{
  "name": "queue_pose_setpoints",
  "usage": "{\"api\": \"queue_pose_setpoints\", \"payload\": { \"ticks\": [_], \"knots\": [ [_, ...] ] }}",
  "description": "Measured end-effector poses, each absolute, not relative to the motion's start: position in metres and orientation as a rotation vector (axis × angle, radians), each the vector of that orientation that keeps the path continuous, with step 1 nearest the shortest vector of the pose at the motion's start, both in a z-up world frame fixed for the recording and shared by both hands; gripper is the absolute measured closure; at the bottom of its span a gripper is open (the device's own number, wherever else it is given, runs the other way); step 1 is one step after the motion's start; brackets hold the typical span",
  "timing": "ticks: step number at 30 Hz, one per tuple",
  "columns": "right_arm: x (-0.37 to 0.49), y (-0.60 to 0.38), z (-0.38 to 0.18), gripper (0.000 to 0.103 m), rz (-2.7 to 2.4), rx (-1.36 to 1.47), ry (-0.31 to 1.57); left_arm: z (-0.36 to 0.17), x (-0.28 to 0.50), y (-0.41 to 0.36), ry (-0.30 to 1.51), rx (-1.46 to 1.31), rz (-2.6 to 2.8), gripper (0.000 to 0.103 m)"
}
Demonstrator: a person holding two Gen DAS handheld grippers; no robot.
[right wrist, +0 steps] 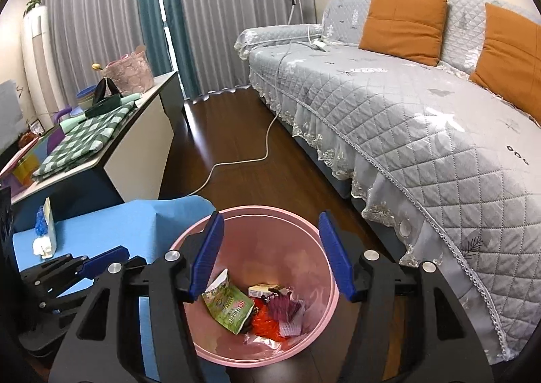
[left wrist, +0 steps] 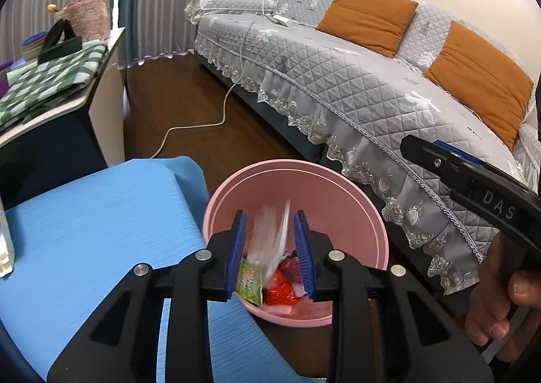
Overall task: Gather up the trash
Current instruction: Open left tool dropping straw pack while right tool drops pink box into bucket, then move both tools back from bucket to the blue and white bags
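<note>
The left tongs [left wrist: 268, 247] hang right over the pink bin [left wrist: 355, 187], and between their blue pads a pale wrapper [left wrist: 272, 241] shows as a blur. The pads stand a little wider than it, so I judge it let go and dropping, though the smear leaves that unsure. The right tongs [right wrist: 270, 254] are spread wide over the same bin [right wrist: 318, 231], gripping nothing.

Down in the bin lie a green packet [right wrist: 230, 307], an orange wrapper [right wrist: 267, 322], a small box [right wrist: 258, 290] and a dark red packet [right wrist: 284, 310]. So the step in hand looks like the drop. Next would be pulling both tongs back and turning to the blue counter [left wrist: 84, 214] just beside the bin for whatever is left.

Only the right view shows a small white carton [right wrist: 45, 241] standing on that counter [right wrist: 111, 231], with a blue crumpled scrap [right wrist: 40, 222] behind it, and the bin's contents unobstructed. Only the left view shows the wrapper in mid-air, and the bare hand [left wrist: 500, 298] on the other tool. Farther off are the white cable [right wrist: 236, 160] across the floor and the grey sofa [right wrist: 389, 102].
</note>
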State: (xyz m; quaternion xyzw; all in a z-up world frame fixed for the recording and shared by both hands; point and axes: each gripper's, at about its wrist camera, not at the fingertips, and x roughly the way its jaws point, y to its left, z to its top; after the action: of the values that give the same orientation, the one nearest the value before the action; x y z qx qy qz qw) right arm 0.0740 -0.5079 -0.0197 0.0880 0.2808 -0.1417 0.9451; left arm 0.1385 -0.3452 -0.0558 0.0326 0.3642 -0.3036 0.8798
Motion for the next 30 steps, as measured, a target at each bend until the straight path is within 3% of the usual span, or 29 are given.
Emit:
{"api": "queue_pose_setpoints", "payload": {
  "ticks": [5,10,23,30],
  "knots": [
    [0.072,-0.499,-0.013,0.044,-0.278,0.175,0.546,-0.049,0.137,-0.326,0.746,0.061,-0.599,0.073],
    [0.07,-0.477,-0.002,0.044,-0.239,0.16,0.498,-0.036,0.128,-0.291,0.711,0.051,-0.549,0.064],
    [0.073,-0.375,0.016,0.047,-0.038,0.121,0.435,-0.006,0.108,-0.153,0.612,-0.012,-0.313,0.054],
    [0.085,-0.306,0.009,0.052,0.087,0.091,0.443,-0.011,0.105,-0.09,0.54,-0.028,-0.203,0.054]
  ]
}}
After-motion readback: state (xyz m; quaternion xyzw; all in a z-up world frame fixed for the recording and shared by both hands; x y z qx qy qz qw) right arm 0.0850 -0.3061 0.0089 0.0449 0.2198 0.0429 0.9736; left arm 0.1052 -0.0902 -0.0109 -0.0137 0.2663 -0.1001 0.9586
